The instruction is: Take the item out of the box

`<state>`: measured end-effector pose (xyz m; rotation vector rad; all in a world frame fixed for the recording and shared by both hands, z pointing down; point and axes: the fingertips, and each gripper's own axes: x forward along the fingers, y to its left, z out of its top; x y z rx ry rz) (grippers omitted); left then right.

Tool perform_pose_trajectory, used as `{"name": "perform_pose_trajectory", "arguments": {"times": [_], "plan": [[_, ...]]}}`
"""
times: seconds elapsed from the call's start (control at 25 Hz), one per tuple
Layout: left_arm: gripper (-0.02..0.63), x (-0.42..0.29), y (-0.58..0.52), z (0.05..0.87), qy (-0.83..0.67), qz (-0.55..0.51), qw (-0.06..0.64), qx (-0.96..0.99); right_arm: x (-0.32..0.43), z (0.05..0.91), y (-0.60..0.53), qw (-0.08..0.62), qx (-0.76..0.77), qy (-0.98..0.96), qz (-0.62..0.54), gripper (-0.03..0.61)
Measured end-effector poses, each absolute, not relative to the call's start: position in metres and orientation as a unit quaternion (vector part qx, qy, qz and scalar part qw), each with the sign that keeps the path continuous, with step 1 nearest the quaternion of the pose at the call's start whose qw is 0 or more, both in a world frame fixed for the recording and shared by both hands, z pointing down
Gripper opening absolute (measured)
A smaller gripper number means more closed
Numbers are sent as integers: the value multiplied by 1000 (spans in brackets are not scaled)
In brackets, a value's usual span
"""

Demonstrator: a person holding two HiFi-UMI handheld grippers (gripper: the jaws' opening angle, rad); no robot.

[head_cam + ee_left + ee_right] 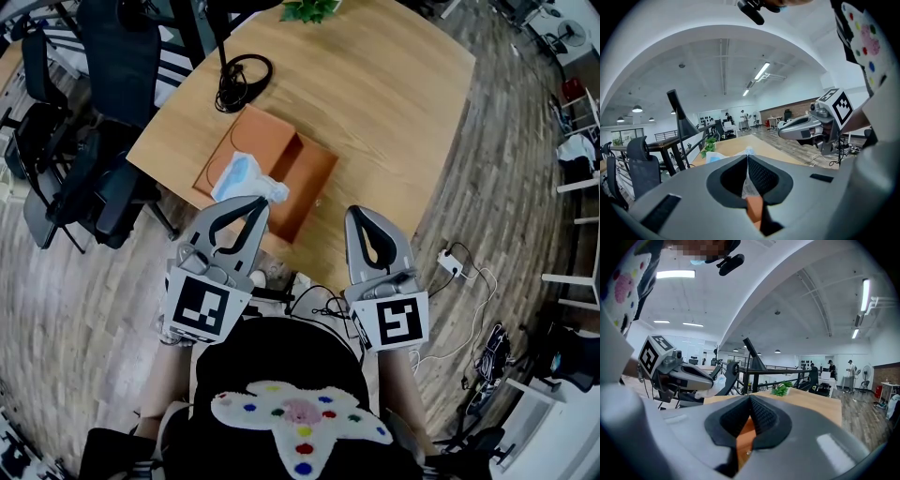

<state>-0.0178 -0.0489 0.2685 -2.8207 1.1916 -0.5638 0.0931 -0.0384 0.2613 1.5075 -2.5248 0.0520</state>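
Left gripper (255, 204) is clamping the seemingly light, slippery bagged item (242, 176) at its edge; right gripper (360, 216) is hovering closed, empty

No readable text, label, brand or number — anywhere.

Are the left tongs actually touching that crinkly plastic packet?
Touching. The left gripper view shows the left tongs closed on the plastic packet, with its film pinched between the pads.

an open-plan office. black swivel chairs (103, 178) stand beside a wooden surface (394, 84). strip lights (761, 71) run above distant desks (827, 377).
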Motion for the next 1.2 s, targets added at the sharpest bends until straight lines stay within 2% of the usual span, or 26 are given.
{"name": "perform_pose_trajectory", "arguments": {"times": [1.2], "plan": [[12,-14,-44,275,371,-195,18,-908,90,271,-33,121,505,-855,10,8]]}}
